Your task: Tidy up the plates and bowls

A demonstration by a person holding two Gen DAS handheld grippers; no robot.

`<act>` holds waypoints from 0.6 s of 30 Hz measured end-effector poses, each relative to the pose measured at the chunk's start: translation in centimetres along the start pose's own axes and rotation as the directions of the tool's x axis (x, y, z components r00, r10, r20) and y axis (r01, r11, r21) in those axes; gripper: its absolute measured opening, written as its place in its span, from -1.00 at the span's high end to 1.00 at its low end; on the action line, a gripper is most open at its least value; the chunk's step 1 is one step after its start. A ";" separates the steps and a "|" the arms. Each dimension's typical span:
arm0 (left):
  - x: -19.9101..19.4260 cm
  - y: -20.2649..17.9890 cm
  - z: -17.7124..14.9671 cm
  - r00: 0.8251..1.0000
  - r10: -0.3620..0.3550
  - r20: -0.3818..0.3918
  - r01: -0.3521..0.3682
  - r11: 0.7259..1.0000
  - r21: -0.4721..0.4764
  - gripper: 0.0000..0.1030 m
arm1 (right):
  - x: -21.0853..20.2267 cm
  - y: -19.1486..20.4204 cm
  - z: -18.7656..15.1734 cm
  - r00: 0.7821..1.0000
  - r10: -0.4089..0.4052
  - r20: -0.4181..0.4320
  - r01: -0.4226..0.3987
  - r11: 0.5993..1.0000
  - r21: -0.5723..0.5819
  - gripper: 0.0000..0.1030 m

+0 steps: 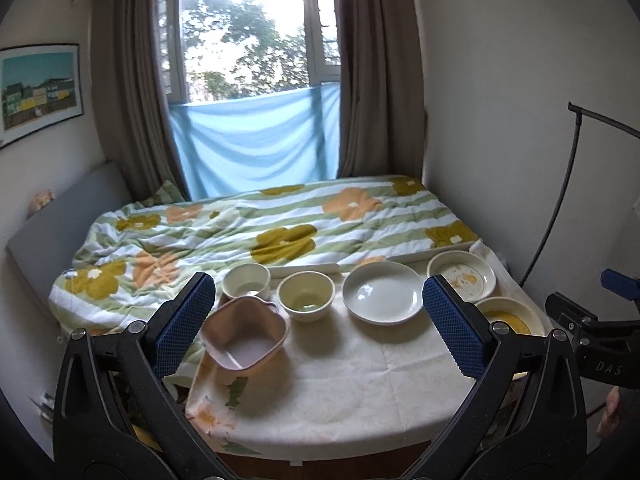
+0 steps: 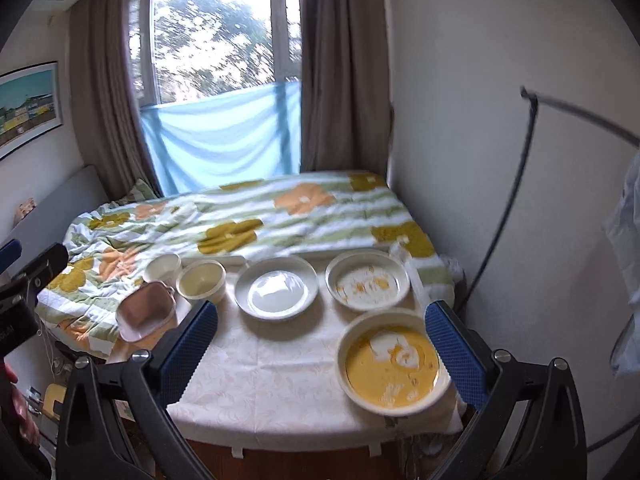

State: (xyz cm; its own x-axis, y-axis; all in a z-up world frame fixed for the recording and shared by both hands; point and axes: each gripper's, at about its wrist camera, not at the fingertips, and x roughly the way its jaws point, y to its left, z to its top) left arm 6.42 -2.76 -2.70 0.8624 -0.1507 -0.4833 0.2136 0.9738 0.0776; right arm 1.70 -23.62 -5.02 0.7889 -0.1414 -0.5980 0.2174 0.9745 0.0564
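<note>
Right wrist view: the right gripper (image 2: 320, 354) hangs above the near edge of the small table covered in a pale patterned cloth (image 2: 264, 384), its blue-padded fingers spread wide and holding nothing. In the lower right of the frame, nearest of all, a cream bowl with a yellow-orange inner face (image 2: 394, 372) sits between the finger pads in the picture, apparently below them and untouched; whether the yellow is glaze or residue cannot be told.

Left wrist view: the left gripper (image 1: 318, 324) is likewise wide open and empty. A pink squarish plastic container (image 1: 246, 338), empty, leans tilted at the table's left edge, just beside the left pad (image 1: 182, 324). Behind it, a row runs left to right: a white mug-like cup (image 1: 246, 280), a cream round bowl (image 1: 306, 294), a plain white shallow plate (image 1: 382, 292), and a cream plate with yellow cartoon print (image 1: 462, 274), all seemingly empty. The pieces lie spread singly, so sorting appears not yet begun. Beyond, a floral quilted bed (image 1: 240, 232) abuts the table.
</note>
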 end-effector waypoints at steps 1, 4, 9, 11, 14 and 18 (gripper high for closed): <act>1.0 -0.7 -0.2 1.000 -0.025 -0.018 0.025 1.000 0.014 -0.99 | 0.7 -0.6 -0.8 0.999 -0.014 -0.034 0.015 1.000 0.019 -0.99; 4.4 -3.1 -1.1 0.992 -0.101 -0.075 0.105 0.993 0.055 -1.00 | 3.1 -3.6 -4.0 0.990 -0.041 -0.135 0.053 0.995 0.088 -0.99; 10.8 -7.8 -3.2 0.939 -0.265 -0.217 0.288 0.954 0.084 -0.99 | 6.8 -9.0 -7.4 0.971 -0.063 -0.232 0.114 0.971 0.212 -0.99; 13.8 -10.2 -4.2 0.919 -0.280 -0.279 0.319 0.942 0.107 -0.99 | 7.4 -9.8 -8.1 0.967 -0.074 -0.246 0.130 0.967 0.219 -0.99; 17.9 -13.8 -5.6 0.883 -0.309 -0.354 0.382 0.911 0.157 -0.99 | 10.4 -13.3 -10.0 0.953 -0.077 -0.295 0.158 0.952 0.262 -0.99; 22.8 -18.2 -7.9 0.794 -0.384 -0.471 0.506 0.847 0.164 -0.99 | 13.1 -16.7 -11.9 0.944 0.006 -0.331 0.121 0.925 0.361 -0.99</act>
State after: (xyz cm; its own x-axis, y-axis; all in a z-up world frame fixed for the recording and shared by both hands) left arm 18.56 -22.54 -22.04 0.3872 -0.4131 -0.8243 0.6922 0.7208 -0.0361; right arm 1.61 -39.65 -23.33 0.5557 -0.0699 -0.8284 0.5040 0.8208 0.2688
